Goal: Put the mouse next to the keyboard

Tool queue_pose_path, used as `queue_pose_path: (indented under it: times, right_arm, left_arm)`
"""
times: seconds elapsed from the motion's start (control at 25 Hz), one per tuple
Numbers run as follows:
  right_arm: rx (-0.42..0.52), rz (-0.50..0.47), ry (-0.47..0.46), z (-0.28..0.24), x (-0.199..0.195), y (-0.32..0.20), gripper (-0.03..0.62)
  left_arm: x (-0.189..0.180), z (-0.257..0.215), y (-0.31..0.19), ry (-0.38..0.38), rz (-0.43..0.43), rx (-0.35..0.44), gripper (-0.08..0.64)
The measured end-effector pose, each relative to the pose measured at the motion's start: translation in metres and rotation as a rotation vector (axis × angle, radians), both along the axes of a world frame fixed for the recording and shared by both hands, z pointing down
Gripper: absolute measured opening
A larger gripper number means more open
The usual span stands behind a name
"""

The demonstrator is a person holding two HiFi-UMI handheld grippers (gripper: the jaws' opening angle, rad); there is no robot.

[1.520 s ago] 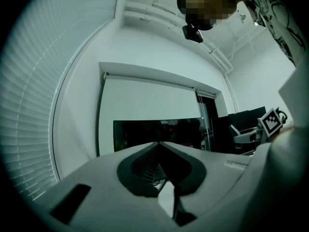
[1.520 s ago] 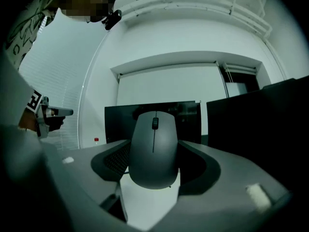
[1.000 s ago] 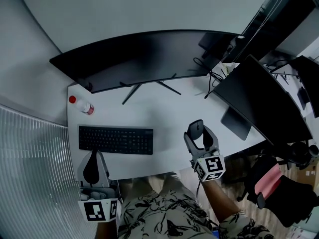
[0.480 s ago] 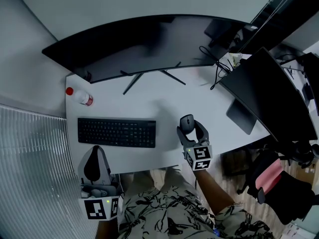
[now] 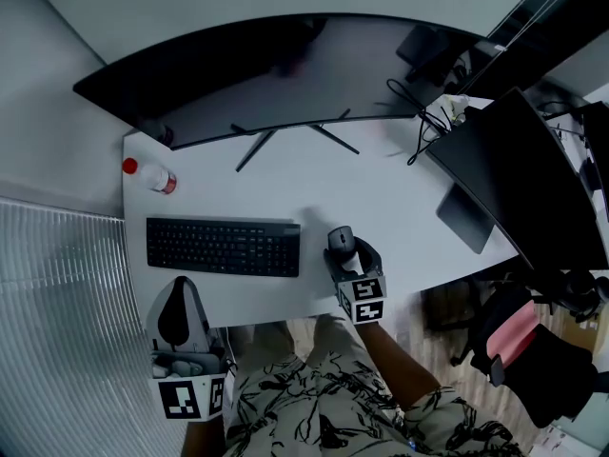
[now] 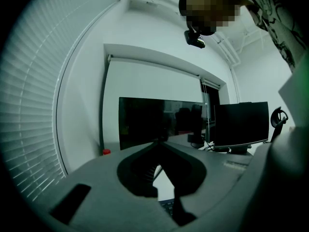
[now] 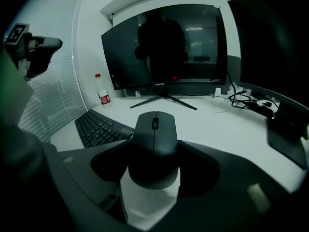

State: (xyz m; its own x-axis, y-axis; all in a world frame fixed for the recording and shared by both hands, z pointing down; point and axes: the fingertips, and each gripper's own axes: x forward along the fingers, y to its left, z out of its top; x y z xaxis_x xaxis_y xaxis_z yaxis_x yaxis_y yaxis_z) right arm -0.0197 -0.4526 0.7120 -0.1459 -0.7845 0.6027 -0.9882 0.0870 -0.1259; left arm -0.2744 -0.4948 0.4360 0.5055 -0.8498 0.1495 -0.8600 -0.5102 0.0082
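Desk: I see a white desk against a pale wall, with slatted blinds on the left.
Monitors: A wide curved monitor stands at the back on a splayed-leg stand. A second monitor stands angled at the right end.
Cables: A tangle of cables lies between the two monitors, well apart from the mouse.
Bottle: A small bottle with a red cap stands upright near the back-left corner, behind the keyboard's left end.
Keyboard: The black keyboard lies along the front of the desk, left of centre.
Clearance: The nearest things to the mouse are the keyboard's right end on its left and a stand leg well behind it.
Mouse: The dark mouse is just beside the keyboard's right end, its wheel end pointing toward the curved monitor. I cannot tell whether its base touches the desk.
Right gripper: The right gripper has its jaws partly apart and pressed onto the two sides of the mouse, around its rear half.
Left gripper: The left gripper is held over the desk's front edge, in front of the keyboard's left part, and points toward the curved monitor. Its jaw tips are together, with nothing between them.
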Motion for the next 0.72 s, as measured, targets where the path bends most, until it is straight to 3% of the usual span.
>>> queue_pose_path:
  times: [0.72]
  right_arm:
    - [-0.178, -0.013, -0.017, 0.042, -0.025, 0.001, 0.301]
  left_arm:
    - [-0.006, 0.016, -0.002, 0.012, -0.002, -0.042, -0.005]
